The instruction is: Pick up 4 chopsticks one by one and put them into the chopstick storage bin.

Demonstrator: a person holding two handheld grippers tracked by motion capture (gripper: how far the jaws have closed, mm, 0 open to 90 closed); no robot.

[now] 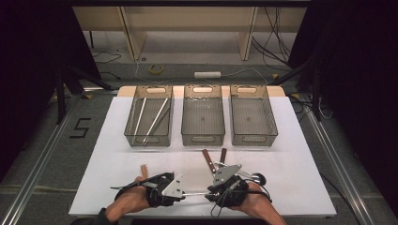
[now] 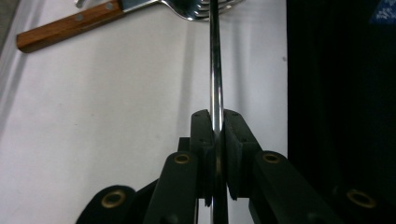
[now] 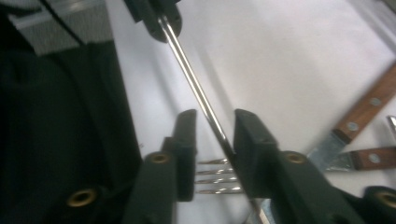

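a: white tabletop [image 1: 117, 154], three trays at the back. left gripper [image 2: 215, 140] is clenched on the thin steel rod [image 2: 215, 70], held just above the table's near edge.

b: right gripper [image 3: 214, 135] is released, jaws astride it. closing crooked could twist the rod loose onto the forks [image 3: 217, 179].

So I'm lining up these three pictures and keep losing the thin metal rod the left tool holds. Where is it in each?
High view: the rod lies level between the left tool and right tool, near the table's front edge.
Left gripper view: it rises upright from the shut jaws, centre.
Right gripper view: it slants from upper left down between the open jaws.
Shared landmark: the wooden handle.
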